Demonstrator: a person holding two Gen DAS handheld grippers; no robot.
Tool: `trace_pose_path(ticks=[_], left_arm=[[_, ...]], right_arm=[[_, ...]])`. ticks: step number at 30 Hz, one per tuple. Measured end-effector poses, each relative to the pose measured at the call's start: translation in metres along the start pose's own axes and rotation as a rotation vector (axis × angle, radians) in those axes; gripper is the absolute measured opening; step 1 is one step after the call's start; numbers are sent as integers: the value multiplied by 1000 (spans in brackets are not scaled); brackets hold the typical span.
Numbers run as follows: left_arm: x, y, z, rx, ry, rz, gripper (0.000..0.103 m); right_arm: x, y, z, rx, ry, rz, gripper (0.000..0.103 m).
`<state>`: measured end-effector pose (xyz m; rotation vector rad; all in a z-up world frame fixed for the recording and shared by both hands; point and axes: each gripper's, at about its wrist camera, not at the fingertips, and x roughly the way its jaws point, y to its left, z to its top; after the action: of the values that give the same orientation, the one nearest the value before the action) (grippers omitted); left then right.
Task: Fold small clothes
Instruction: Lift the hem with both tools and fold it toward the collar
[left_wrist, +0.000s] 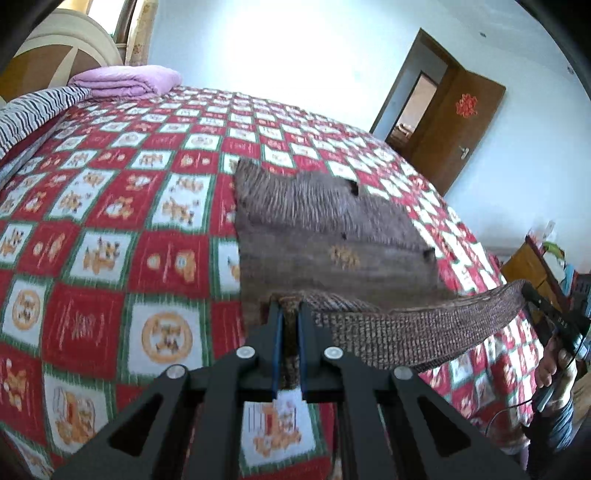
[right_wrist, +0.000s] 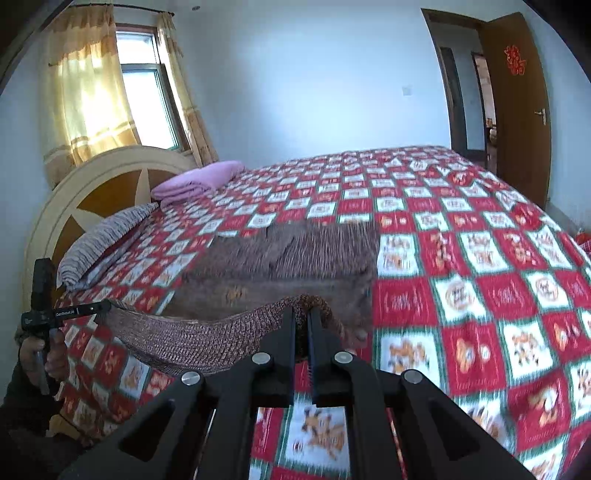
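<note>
A brown knitted garment (left_wrist: 325, 229) lies on the red-and-white checked bedspread (left_wrist: 110, 221), its far part flat and its near edge lifted. My left gripper (left_wrist: 290, 308) is shut on one near corner of that edge. My right gripper (right_wrist: 303, 312) is shut on the other near corner; it also shows at the right of the left wrist view (left_wrist: 526, 291). The ribbed hem (right_wrist: 207, 339) hangs stretched between the two grippers. The garment (right_wrist: 295, 258) shows dark buttons and a small orange motif. The left gripper appears at the left of the right wrist view (right_wrist: 107, 306).
A folded lilac blanket (right_wrist: 199, 181) and a striped pillow (right_wrist: 103, 240) lie by the round headboard (right_wrist: 110, 184). A window with yellow curtains (right_wrist: 92, 85) is behind. A brown door (right_wrist: 517, 107) stands open at the far right. Wooden furniture (left_wrist: 528, 266) stands beside the bed.
</note>
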<state>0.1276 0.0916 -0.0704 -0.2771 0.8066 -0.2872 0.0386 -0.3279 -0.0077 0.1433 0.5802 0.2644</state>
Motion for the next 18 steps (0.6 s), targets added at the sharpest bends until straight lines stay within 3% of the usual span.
trace_pose_path(ticks=[6,18], left_arm=[[7,1,37,-13,-48,-4,8],[47,6,103,-9,-63,23,8]], right_arm=[[17,-7,33,15,-30,3,5],[80,-21,89,18,-22,-5,5]])
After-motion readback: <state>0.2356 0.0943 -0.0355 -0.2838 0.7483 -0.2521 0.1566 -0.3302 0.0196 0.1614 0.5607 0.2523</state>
